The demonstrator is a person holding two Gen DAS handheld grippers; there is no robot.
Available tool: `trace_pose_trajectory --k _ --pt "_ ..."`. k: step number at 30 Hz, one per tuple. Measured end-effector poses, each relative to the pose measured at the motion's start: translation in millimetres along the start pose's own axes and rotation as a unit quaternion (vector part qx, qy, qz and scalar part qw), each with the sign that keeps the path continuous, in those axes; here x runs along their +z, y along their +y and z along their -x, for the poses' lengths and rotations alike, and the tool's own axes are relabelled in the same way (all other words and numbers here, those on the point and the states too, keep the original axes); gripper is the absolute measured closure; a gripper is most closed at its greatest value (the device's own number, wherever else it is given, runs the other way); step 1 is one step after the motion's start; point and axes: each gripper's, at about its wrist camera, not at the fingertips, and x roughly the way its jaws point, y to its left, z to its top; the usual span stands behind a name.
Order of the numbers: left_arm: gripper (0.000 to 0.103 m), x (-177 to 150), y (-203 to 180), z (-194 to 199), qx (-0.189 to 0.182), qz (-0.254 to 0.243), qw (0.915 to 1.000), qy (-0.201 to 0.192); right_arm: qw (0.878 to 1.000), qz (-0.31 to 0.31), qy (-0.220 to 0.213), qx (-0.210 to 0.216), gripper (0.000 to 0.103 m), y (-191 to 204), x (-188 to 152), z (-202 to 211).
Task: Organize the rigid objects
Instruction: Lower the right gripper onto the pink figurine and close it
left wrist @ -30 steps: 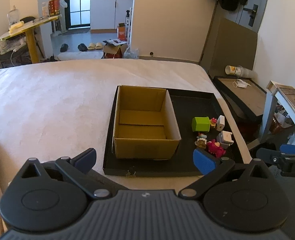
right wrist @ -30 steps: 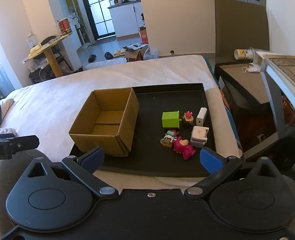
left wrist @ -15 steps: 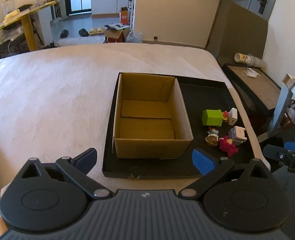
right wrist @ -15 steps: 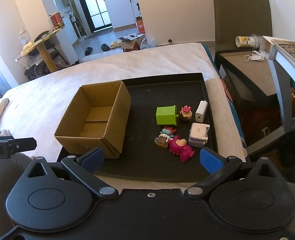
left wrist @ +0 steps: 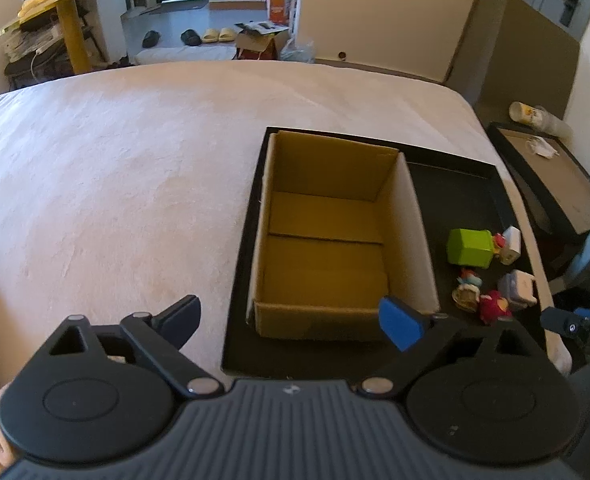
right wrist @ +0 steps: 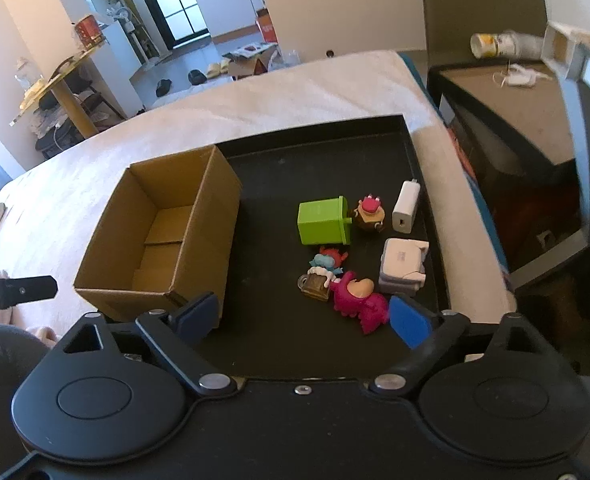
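Toys point(right wrist: 347, 256) are lying clustered on the black tray point(right wrist: 411, 148) beside the empty box point(right wrist: 163, 236), while both grippers, left point(left wrist: 291, 320) and right point(right wrist: 303, 318), are descending closer, jaws narrowing slightly yet open and empty, so picking seems imminent.

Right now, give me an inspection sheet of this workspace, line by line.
Surface: black tray on a pale bed cover.
Job's things: cardboard box open, empty; green block, two white chargers, small figurines and pink toy loose on the tray beside it.
Clutter: nothing seen on the tray.
Grippers: left gripper and right gripper open, jaws just been closing a little, nothing between them.
Cables: nothing seen on the tray.
Surroundings: yellow table, shoes on floor.
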Motion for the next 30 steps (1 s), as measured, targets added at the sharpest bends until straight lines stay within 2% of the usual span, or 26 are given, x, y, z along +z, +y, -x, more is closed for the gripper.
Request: trace_pose_trajectory --k 9,18,23,26,27,28,30 --pt "0.038 20.7 11.8 -36.0 0.012 0.028 0.9988 0.039 0.998 -0.019 0.059 -0.003 0.039 -17.4 10.0 -45.1" --pt "0.055 31.2 20.3 -67.6 0.022 0.049 0.9956 0.077 0.995 -0.004 0.101 -0.026 0.042 -25.7 13.7 -84.1" --pt "0.056 33.5 26.2 -88.2 0.019 0.069 0.9917 0.106 0.99 0.029 0.13 -0.047 0.042 -22.0 11.2 -106.2" --pt "0.063 32.9 28.9 -97.3 0.024 0.076 0.9895 0.121 0.988 0.032 0.138 -0.061 0.042 -22.1 6.7 -114.8" --pt "0.065 32.8 29.7 -100.8 0.024 0.077 0.9887 0.126 0.988 0.032 0.14 -0.063 0.042 -22.0 5.3 -117.4" --pt "0.072 33.3 31.4 -105.2 0.022 0.079 0.9876 0.134 0.987 0.037 0.138 -0.068 0.042 -21.1 3.9 -119.3" --pt "0.083 33.8 34.6 -110.6 0.026 0.089 0.9848 0.147 0.986 0.041 0.145 -0.068 0.052 -22.0 1.9 -125.6"
